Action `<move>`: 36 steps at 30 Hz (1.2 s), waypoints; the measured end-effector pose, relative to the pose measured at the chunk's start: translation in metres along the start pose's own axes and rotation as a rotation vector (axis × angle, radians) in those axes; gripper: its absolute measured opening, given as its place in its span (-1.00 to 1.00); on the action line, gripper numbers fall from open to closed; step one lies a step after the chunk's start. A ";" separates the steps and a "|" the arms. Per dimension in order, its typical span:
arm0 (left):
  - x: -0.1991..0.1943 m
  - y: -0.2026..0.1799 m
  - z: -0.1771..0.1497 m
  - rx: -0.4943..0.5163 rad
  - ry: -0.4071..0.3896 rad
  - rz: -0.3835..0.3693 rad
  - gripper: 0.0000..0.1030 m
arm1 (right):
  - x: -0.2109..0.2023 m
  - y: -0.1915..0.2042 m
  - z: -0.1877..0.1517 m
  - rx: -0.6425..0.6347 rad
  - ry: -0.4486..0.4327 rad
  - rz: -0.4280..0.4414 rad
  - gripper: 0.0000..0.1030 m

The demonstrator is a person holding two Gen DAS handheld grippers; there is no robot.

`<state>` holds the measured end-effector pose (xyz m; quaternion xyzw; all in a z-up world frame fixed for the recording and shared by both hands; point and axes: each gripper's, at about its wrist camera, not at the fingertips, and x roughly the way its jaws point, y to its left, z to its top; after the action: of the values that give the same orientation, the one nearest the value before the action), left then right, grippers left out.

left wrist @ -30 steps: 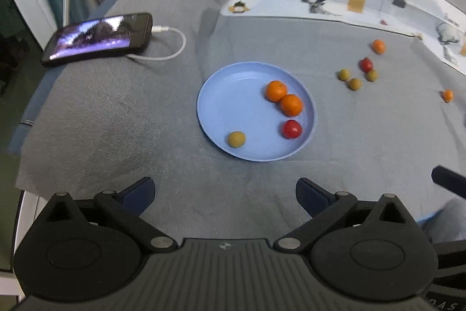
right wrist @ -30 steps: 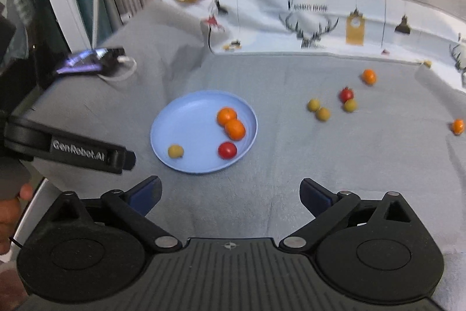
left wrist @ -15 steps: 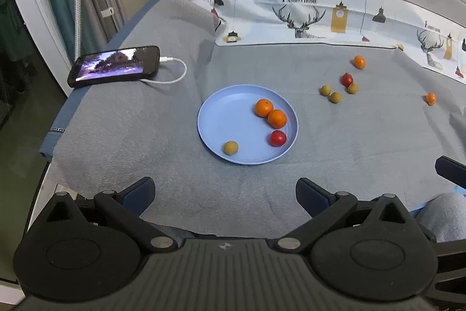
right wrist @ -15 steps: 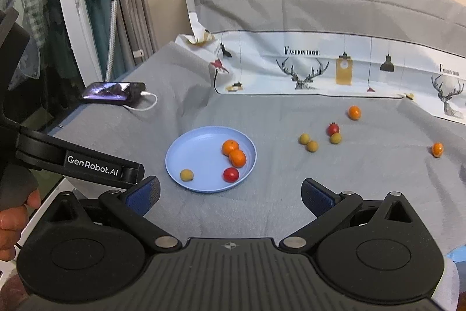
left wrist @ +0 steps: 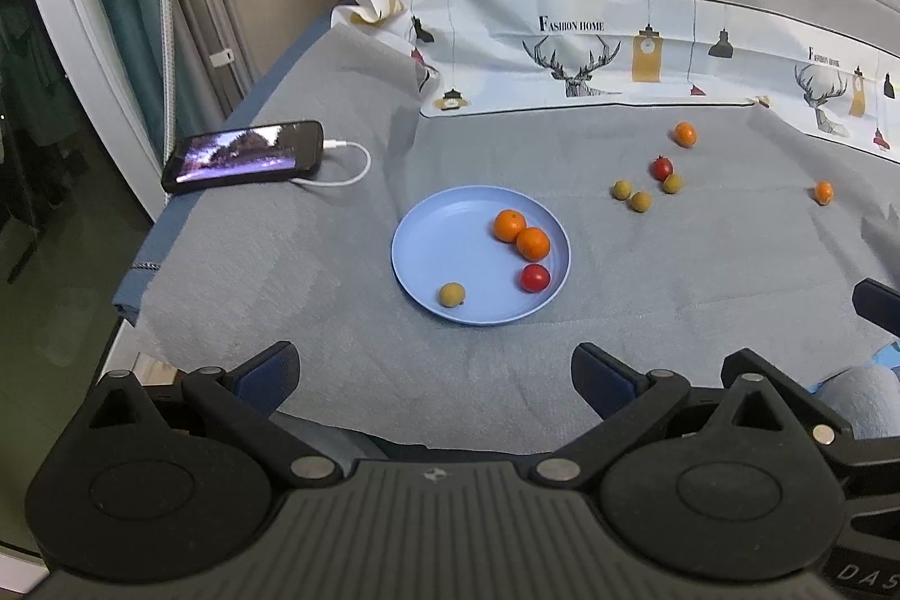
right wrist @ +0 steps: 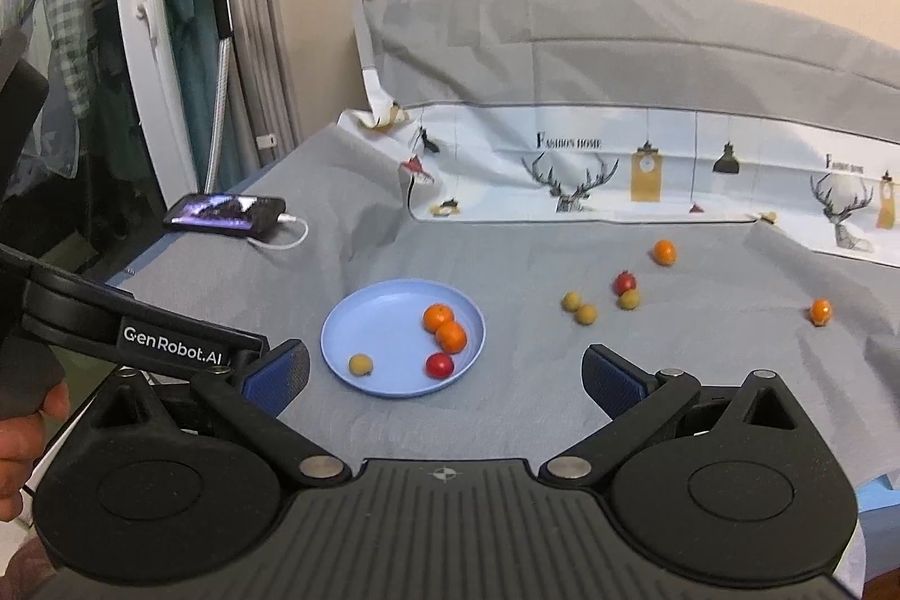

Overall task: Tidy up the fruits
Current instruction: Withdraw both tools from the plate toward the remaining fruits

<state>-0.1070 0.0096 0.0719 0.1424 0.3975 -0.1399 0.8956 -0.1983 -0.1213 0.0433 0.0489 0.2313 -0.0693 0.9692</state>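
Item 1, left gripper (left wrist: 436,372): I hold it back from the near edge of the grey cloth (left wrist: 292,262); jaws spread wide, nothing between them.

Item 2, right gripper (right wrist: 444,372): likewise held back and raised; jaws wide open and empty.

Item 3, blue plate (left wrist: 416,234): sits on the cloth, roughly central. Contents: two small oranges (left wrist: 521,234) touching each other at the right side, one cherry tomato (left wrist: 534,278) just beside them, one yellow-green fruit (left wrist: 451,294) apart at the near rim.

Item 4, loose fruits on the cloth, right of the plate and well apart from it: a cluster of three yellow-green fruits (left wrist: 640,201) with a red tomato (left wrist: 662,167); one orange (left wrist: 684,134) beyond the cluster; another orange (left wrist: 823,192) far right, alone.

Item 5, phone (left wrist: 244,156): lit screen, white cable plugged in, far left of the cloth. Not part of the job.

Item 6, printed sheet (left wrist: 590,60) with deer and lamps, along the back.

Status, my judgement: four fruits are plated, six are still loose, so I am between picks, about to reach again. Next move: carry the right gripper to the cluster, probably the nearest yellow-green fruit, lower the open jaws either side of it without nudging its neighbours, and close gently; these round fruits are likely to roll on the cloth.
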 end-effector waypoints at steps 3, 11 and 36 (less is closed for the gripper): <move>-0.008 0.000 -0.003 0.000 -0.014 0.000 0.99 | -0.007 0.004 -0.001 -0.007 -0.018 -0.008 0.99; -0.020 0.001 -0.007 -0.002 -0.044 0.003 0.99 | -0.019 0.011 -0.003 -0.022 -0.045 -0.015 0.99; 0.001 -0.013 -0.003 0.041 0.018 -0.002 0.99 | -0.011 0.003 -0.008 0.002 -0.012 -0.017 0.99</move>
<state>-0.1135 -0.0013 0.0674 0.1616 0.4030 -0.1478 0.8886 -0.2115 -0.1160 0.0415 0.0474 0.2257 -0.0781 0.9699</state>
